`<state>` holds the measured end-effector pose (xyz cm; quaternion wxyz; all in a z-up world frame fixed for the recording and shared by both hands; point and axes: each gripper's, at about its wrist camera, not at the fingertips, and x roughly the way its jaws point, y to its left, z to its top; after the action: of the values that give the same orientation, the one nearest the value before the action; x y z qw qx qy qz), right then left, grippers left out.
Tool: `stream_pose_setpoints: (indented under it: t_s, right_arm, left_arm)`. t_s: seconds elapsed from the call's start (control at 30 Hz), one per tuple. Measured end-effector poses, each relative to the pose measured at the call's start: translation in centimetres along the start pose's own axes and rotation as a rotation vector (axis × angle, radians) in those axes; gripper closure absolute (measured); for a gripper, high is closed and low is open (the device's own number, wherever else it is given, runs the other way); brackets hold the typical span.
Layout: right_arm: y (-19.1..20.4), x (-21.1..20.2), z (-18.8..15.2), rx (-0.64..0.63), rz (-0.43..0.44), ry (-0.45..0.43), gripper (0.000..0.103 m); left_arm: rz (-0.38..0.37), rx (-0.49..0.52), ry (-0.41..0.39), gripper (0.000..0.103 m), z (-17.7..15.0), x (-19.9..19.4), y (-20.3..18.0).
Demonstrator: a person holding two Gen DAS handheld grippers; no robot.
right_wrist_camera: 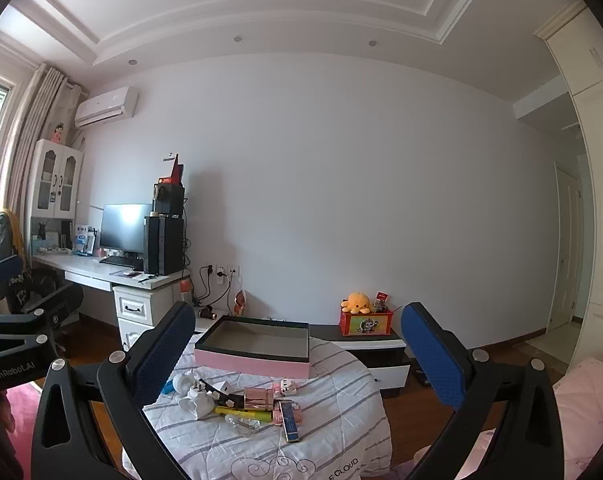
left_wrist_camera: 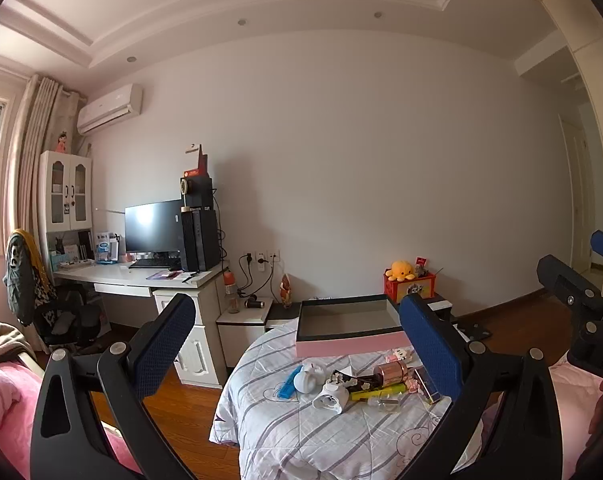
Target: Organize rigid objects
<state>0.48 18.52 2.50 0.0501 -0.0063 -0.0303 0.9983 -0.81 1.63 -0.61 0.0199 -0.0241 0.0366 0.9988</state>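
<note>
A pink box with a dark rim (left_wrist_camera: 351, 339) (right_wrist_camera: 253, 358) lies open and empty at the far side of a round table with a striped quilt (left_wrist_camera: 301, 432) (right_wrist_camera: 333, 432). In front of it lies a pile of small things: a white plug adapter (left_wrist_camera: 330, 397) (right_wrist_camera: 197, 400), a rose-gold bottle (left_wrist_camera: 391, 372) (right_wrist_camera: 258, 398), a yellow tube (left_wrist_camera: 377, 393) (right_wrist_camera: 243, 413), a blue item (left_wrist_camera: 290, 382), a clear glass bottle (right_wrist_camera: 243, 426) and a dark flat case (right_wrist_camera: 290, 424). My left gripper (left_wrist_camera: 301, 344) and my right gripper (right_wrist_camera: 301, 352) are both open and empty, held back from the pile.
A white desk with monitor and computer tower (left_wrist_camera: 169, 240) (right_wrist_camera: 141, 240) stands left. A low cabinet (right_wrist_camera: 365, 344) behind the table bears a red box with a yellow plush (left_wrist_camera: 407, 280) (right_wrist_camera: 363, 316). Pink bedding (left_wrist_camera: 5, 400) (right_wrist_camera: 581, 400) lies at the sides.
</note>
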Motion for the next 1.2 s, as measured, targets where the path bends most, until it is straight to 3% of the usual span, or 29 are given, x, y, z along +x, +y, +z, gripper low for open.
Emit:
stream_pose_setpoints:
  t_s: [1.2]
  right_arm:
    - [0.28,0.48,-0.28,-0.008,-0.026,0.013,0.0]
  left_arm:
    - [0.002,0.017,0.016,0.0,-0.5,-0.03,-0.39]
